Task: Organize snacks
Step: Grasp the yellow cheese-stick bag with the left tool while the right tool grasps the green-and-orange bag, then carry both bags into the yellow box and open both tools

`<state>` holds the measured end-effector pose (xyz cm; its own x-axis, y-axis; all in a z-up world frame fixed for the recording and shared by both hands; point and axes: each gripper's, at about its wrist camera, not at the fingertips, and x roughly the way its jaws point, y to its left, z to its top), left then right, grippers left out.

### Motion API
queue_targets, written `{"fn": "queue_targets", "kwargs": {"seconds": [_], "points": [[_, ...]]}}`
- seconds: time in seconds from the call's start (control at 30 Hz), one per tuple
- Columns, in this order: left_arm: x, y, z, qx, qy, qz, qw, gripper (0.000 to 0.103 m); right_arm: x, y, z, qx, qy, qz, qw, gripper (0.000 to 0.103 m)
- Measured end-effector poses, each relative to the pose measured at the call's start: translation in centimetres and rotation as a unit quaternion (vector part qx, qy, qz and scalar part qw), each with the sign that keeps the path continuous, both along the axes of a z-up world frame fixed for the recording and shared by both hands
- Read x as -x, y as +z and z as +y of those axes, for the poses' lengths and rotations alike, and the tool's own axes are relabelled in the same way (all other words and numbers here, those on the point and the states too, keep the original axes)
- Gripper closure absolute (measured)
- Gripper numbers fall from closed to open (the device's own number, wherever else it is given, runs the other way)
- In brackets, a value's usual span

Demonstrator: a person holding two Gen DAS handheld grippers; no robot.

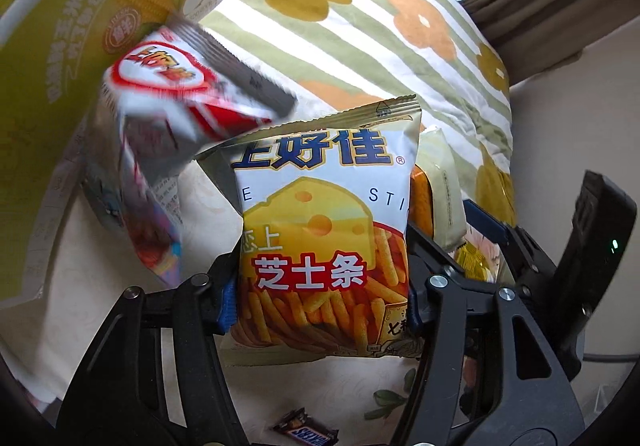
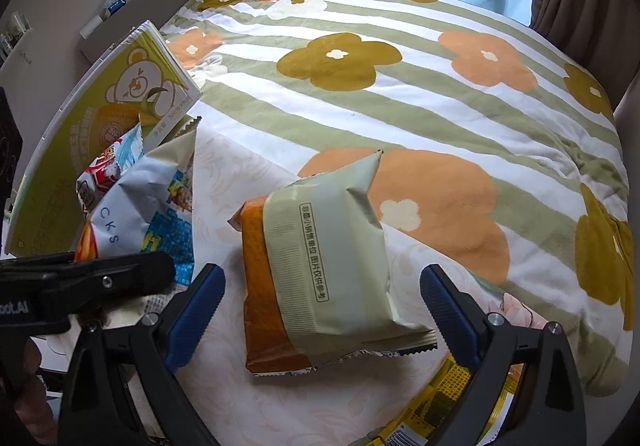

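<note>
My left gripper (image 1: 320, 302) is shut on a yellow cheese-stick snack bag (image 1: 324, 230) and holds it upright above the bed. A red and white snack bag (image 1: 176, 98), blurred, sits tilted just left of it by the green carton (image 1: 56, 86). My right gripper (image 2: 322, 298) is open, its blue pads (image 2: 196, 310) on either side of an orange and pale green snack bag (image 2: 320, 270) that lies on the bed, not touching it. The held bag's white back (image 2: 152, 206) and the left gripper show at the left of the right wrist view.
A green bear-printed carton (image 2: 100, 134) stands open at the left with bags by it. A small Snickers bar (image 1: 308, 432) lies on the cream sheet. Yellow packets (image 2: 440, 402) lie under the right gripper. A flowered striped duvet (image 2: 400, 94) covers the bed behind; curtains hang beyond.
</note>
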<state>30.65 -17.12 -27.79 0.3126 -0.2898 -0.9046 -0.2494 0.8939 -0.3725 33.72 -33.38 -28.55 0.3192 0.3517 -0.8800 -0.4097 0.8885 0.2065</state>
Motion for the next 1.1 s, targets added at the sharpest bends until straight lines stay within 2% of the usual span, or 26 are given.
{"fn": "queue_targets", "kwargs": {"seconds": [0.1, 0.3, 0.43, 0.7, 0.93, 1.1], "points": [[0.3, 0.3, -0.1, -0.006, -0.003, -0.006, 1.0, 0.046, -0.4, -0.3, 0.4, 0.009, 0.003, -0.002, 1.0, 0.007], [1.1, 0.9, 0.0, -0.013, -0.009, -0.016, 0.9997, 0.046, -0.5, -1.4, 0.9, 0.018, 0.014, 0.007, 1.0, 0.031], [1.9, 1.5, 0.1, -0.015, -0.009, -0.023, 0.9996, 0.046, -0.1, -1.2, 1.0, 0.031, 0.012, -0.002, 0.999, 0.039], [3.6, 3.7, 0.2, -0.025, -0.019, -0.046, 0.9984, 0.046, 1.1, 0.6, 0.4, 0.006, -0.021, -0.006, 1.0, 0.042], [5.2, 6.4, 0.2, -0.013, -0.037, -0.074, 0.9965, 0.046, 3.3, 4.6, 0.5, 0.013, -0.033, -0.034, 0.999, 0.042], [6.0, 10.0, 1.4, -0.015, -0.046, -0.111, 0.9927, 0.046, 4.8, 8.2, 1.3, 0.011, -0.039, -0.055, 0.998, 0.042]]}}
